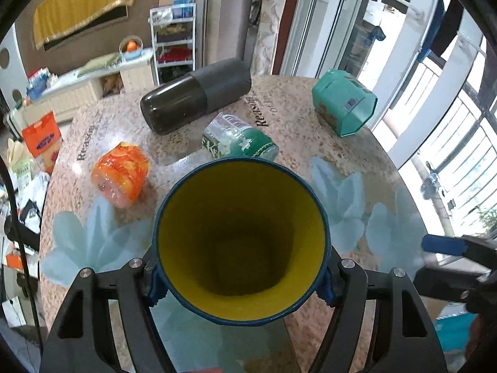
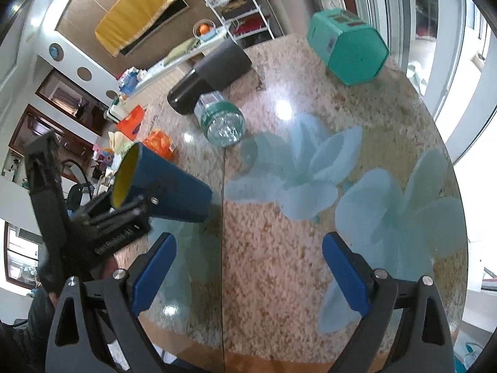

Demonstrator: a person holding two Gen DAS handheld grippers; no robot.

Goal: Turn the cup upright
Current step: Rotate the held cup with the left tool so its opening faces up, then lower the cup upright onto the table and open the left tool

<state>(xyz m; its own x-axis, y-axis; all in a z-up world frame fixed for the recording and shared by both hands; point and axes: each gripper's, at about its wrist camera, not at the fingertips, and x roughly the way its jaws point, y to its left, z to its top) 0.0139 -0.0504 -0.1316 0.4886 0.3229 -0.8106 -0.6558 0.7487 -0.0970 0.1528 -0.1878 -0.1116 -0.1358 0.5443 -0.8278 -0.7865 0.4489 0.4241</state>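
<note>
Jaws of the left gripper [image 1: 240,283] are closed on the cup [image 1: 240,242], one blue pad on each side of its wall a little below the rim; jaws of the right gripper [image 2: 248,270] stand wide apart and hold nothing. Cup is blue outside, yellow inside, tapered toward the base. In the right wrist view the cup [image 2: 161,186] is tilted, mouth up and to the left, base low near the table [image 2: 279,217]; whether the base touches the glass I cannot tell. Judgement: thin-walled, light, probably plastic, stiff enough to keep its round mouth under the present squeeze, smooth so it could slip if the grip loosens. The hold across the upper wall looks sound; a hold lower on the taper would tend to slide off. Further rotation appears needed before the base sits flat. Beyond the cup lie a green-labelled clear jar [image 1: 239,141] and an orange jar [image 1: 121,174], both on their sides. Farther back lie a dark flask [image 1: 195,94] and a teal hexagonal tin [image 1: 344,102], well apart from the cup.
</note>
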